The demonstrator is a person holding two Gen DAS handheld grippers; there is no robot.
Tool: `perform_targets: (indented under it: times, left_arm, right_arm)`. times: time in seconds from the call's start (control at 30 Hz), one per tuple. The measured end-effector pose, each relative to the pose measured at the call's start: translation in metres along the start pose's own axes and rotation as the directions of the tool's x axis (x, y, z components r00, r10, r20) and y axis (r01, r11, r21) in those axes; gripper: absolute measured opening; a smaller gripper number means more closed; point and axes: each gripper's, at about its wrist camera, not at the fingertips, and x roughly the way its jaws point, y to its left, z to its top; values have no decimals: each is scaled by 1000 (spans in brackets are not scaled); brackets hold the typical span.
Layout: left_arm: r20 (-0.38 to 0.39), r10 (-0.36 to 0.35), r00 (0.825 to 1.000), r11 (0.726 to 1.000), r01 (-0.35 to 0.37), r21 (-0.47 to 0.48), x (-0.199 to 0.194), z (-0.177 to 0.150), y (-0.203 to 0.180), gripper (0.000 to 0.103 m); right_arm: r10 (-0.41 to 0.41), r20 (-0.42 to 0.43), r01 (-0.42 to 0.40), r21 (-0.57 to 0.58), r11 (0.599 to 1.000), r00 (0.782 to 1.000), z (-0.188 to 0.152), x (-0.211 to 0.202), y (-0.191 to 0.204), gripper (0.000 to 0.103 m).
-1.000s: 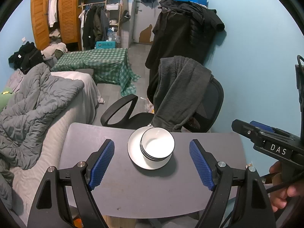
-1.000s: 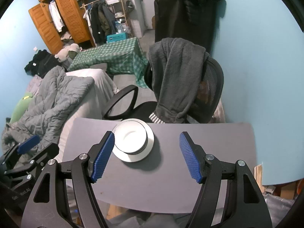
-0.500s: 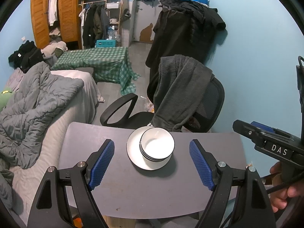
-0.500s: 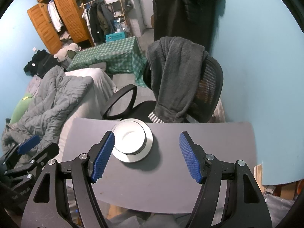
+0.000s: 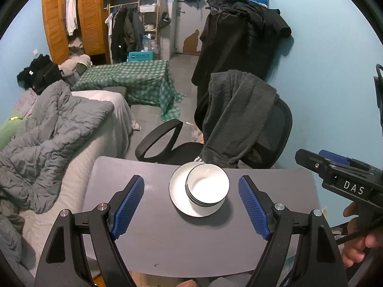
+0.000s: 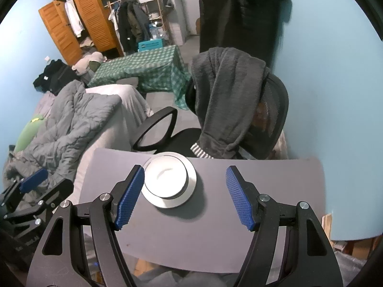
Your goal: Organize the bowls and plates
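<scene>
A stack of white bowls (image 5: pixel 207 186) (image 6: pixel 165 178) rests on a white plate (image 5: pixel 177 195) (image 6: pixel 190 186) near the far edge of the grey table (image 5: pixel 167 244) (image 6: pixel 263 174). My left gripper (image 5: pixel 191 205) hovers above the table's near side, open and empty, with the stack showing between its blue pads. My right gripper (image 6: pixel 185 196) is open too, nothing between its fingers; the stack sits ahead, toward its left pad. Each gripper appears at the side of the other's view, the right gripper (image 5: pixel 340 177) held by a hand and the left gripper (image 6: pixel 33 191).
A black office chair (image 5: pixel 239 138) with a grey garment draped over it stands just behind the table. A bed with a grey quilt (image 5: pixel 47 131) borders the table's left side. The blue wall (image 5: pixel 323 71) is at the right.
</scene>
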Motion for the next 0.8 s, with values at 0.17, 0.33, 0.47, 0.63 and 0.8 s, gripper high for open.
perform_targets:
  times: [0.17, 0.33, 0.47, 0.63, 0.8]
  left_arm:
    - [-8, -9, 1000, 1000, 9, -19, 1, 0, 2, 82]
    - [-17, -21, 1000, 999, 21, -36, 3, 0, 5, 82]
    - [-20, -36, 999, 998, 35, -50, 4, 0, 6, 82]
    - [-16, -34, 999, 998, 34, -46, 4, 1, 3, 82]
    - [-9, -37, 999, 999, 37, -37, 2, 0, -2, 82]
  right_arm:
    - [10, -3, -10, -8, 1000, 1000, 3, 1, 2, 70]
    - [16, -6, -16, -11, 1000, 1000, 8, 4, -1, 70]
    - [18, -9, -18, -17, 1000, 1000, 9, 3, -2, 70]
    - [18, -10, -18, -17, 1000, 1000, 9, 3, -1, 70]
    - [18, -9, -18, -14, 1000, 1000, 10, 3, -1, 70]
